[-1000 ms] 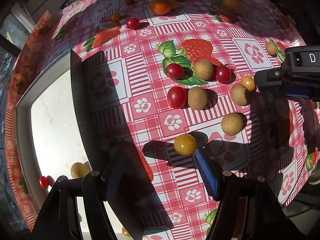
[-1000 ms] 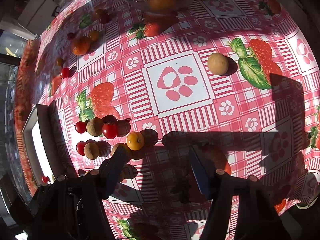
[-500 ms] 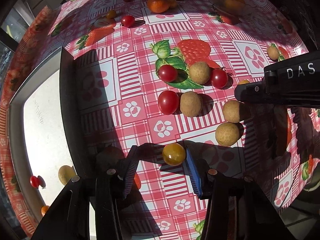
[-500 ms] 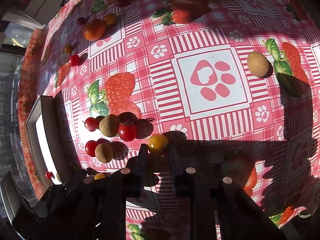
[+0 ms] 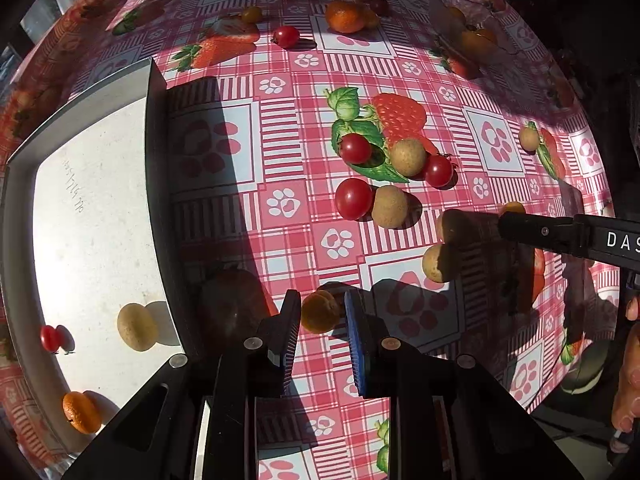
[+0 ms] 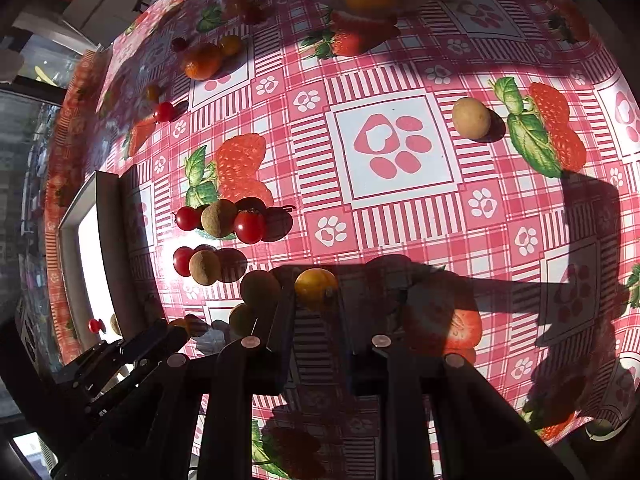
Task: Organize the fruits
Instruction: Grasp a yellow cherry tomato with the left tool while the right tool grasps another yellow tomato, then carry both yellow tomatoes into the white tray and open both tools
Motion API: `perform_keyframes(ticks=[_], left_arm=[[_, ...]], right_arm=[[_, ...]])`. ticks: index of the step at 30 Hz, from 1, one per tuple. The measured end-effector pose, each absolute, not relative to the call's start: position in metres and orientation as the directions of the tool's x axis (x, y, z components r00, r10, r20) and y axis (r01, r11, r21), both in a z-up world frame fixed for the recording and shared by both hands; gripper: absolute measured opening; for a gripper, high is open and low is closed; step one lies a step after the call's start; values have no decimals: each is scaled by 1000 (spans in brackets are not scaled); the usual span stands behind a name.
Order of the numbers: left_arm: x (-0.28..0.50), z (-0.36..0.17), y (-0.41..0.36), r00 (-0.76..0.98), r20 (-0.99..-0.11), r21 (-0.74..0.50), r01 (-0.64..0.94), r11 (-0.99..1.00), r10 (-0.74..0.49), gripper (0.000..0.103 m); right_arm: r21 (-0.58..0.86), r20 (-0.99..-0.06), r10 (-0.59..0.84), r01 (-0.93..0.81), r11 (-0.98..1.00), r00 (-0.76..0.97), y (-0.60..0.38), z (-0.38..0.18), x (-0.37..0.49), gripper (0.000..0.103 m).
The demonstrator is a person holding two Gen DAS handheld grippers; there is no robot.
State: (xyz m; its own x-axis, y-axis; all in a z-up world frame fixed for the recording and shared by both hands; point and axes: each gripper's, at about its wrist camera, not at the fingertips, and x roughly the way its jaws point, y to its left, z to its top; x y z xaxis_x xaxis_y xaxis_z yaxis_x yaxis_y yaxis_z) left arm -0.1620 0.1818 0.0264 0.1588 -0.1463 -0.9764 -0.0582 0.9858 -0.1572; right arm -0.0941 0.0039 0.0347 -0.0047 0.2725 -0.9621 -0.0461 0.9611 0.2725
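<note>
A small yellow-orange fruit (image 5: 320, 311) sits between the blue-padded fingers of the left gripper (image 5: 321, 312); a second ago those jaws stood wide apart with the fruit lying free on the tablecloth (image 5: 288, 152), and they have just been closing until both pads press its sides. The right gripper (image 6: 316, 289) has made the same change; its jaws, open a second ago over bare cloth, are now clamped on another yellow fruit (image 6: 316, 288), seen at its fingertips in the right wrist view. Both fruits look to be still at cloth level, in the grippers' shadow, not yet lifted. That probably means two picks are secured at once, and the carry comes next; the likely goal is the metal tray (image 5: 156, 92) just left of the left gripper, where a tan fruit (image 5: 137, 327), a red tomato (image 5: 49, 338) and an orange one (image 5: 81, 412) already lie. Beyond the grippers, red tomatoes (image 5: 353, 199) and tan fruits (image 5: 390, 206) remain clustered on the cloth, so much sorting is left.
</note>
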Motion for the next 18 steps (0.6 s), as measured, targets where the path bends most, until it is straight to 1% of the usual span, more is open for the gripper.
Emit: perform_keyframes(ticks=[9,18], left_arm=[[-162,52,197,210,-966,-165,-56,985,-149,24],[-171,62,214,238,-960,-167,-70,983,-146,25]], right_arm=[[279,-960,281,-89,956,0,16,48,-106,22],[282,-959,284,-130,951,1,37,60,-112,22]])
